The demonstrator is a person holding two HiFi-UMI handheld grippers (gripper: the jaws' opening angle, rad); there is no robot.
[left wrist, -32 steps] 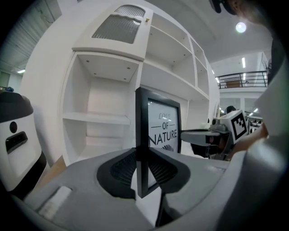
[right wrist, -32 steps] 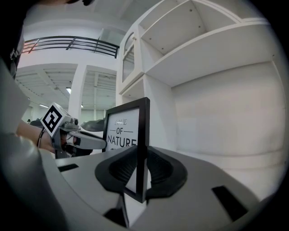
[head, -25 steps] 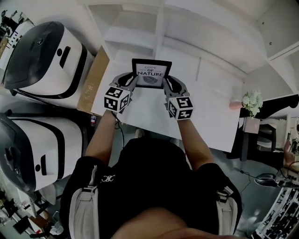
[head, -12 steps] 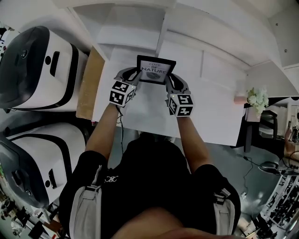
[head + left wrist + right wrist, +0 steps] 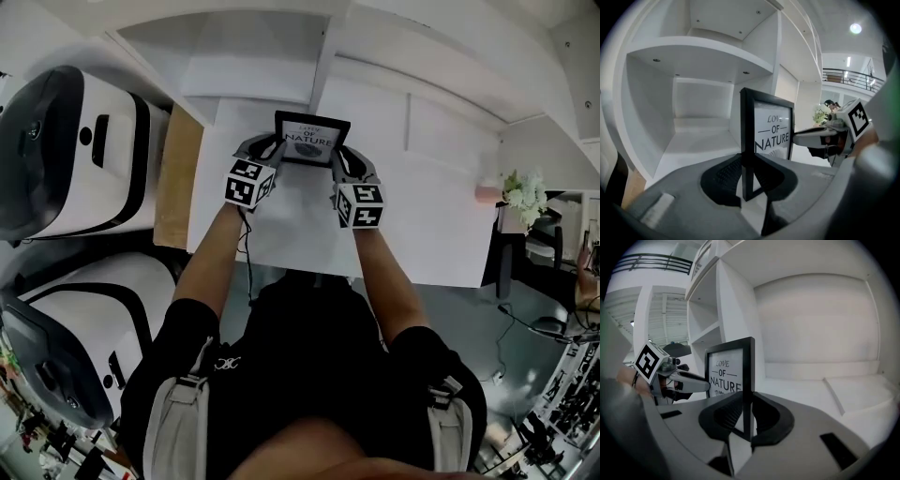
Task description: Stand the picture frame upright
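Picture frame (image 5: 312,141) upright before shelf unit (image 5: 253,70) | left gripper (image 5: 749,174) pinching its left edge | right gripper (image 5: 748,414) pinching right edge, both level.

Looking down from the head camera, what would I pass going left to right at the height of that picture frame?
White machine → brown board → left gripper → picture frame → right gripper → bunch of white flowers.
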